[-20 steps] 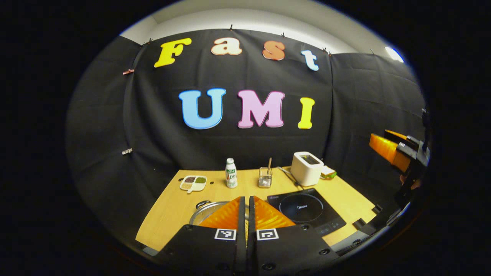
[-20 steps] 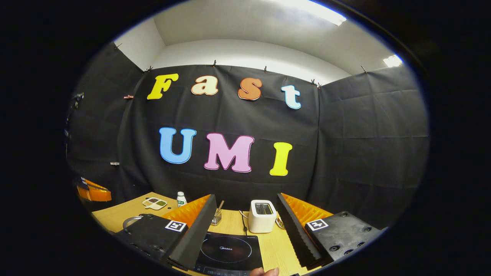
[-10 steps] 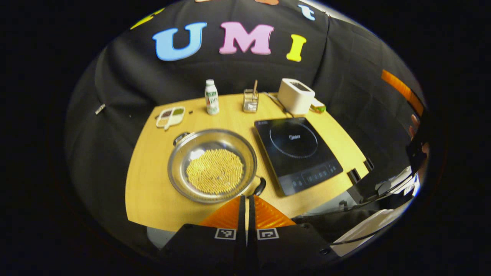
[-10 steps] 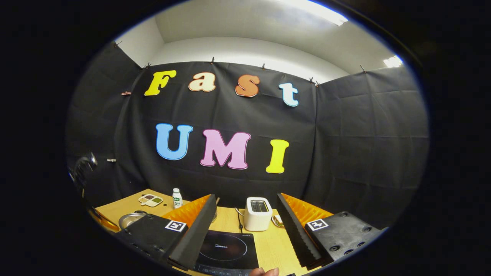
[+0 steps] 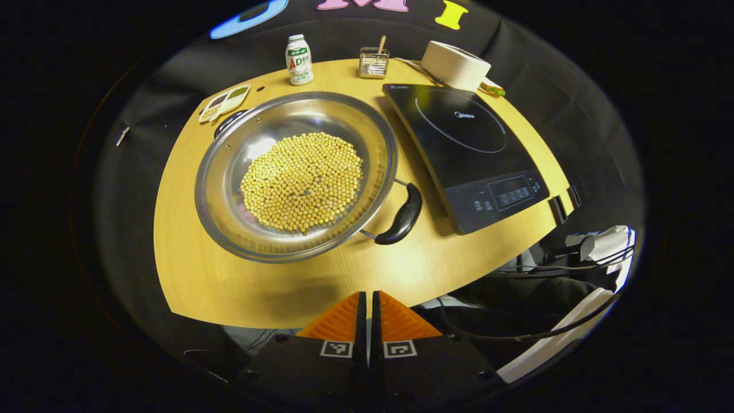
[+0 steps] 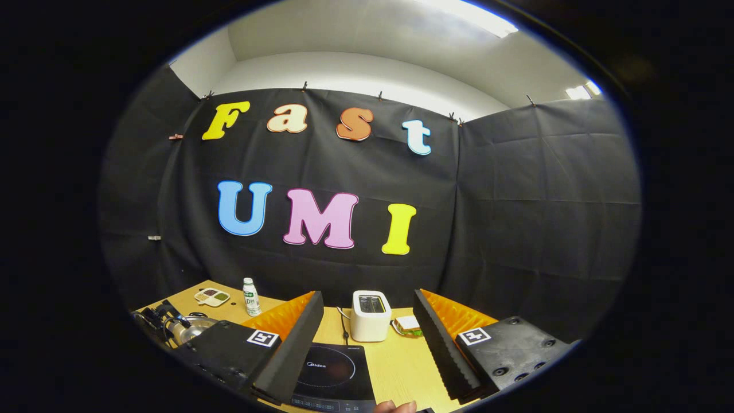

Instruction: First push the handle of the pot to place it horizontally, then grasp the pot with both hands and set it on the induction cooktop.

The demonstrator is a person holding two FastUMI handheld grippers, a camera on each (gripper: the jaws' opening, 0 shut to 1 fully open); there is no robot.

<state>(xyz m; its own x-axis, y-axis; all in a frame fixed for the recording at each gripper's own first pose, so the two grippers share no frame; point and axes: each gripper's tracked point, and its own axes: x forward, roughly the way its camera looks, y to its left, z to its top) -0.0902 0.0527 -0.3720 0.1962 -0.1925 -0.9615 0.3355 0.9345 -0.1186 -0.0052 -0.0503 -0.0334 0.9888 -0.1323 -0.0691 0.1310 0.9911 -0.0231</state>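
**Steel pot full of beans, handle askew**

I held the left gripper (image 5: 367, 298) with fingers together, the right gripper (image 6: 367, 327) spread. The pot (image 5: 295, 175) sat at nine o'clock of the cooktop (image 5: 467, 149); its handle (image 5: 401, 215) pointed to five. I judged a hard shove could spill the beans (image 5: 302, 180).

A brand name is printed in the ring of the induction cooktop (image 5: 465, 139), too small to be read with certainty, and square coded markers are borne by the left gripper (image 5: 367, 307).
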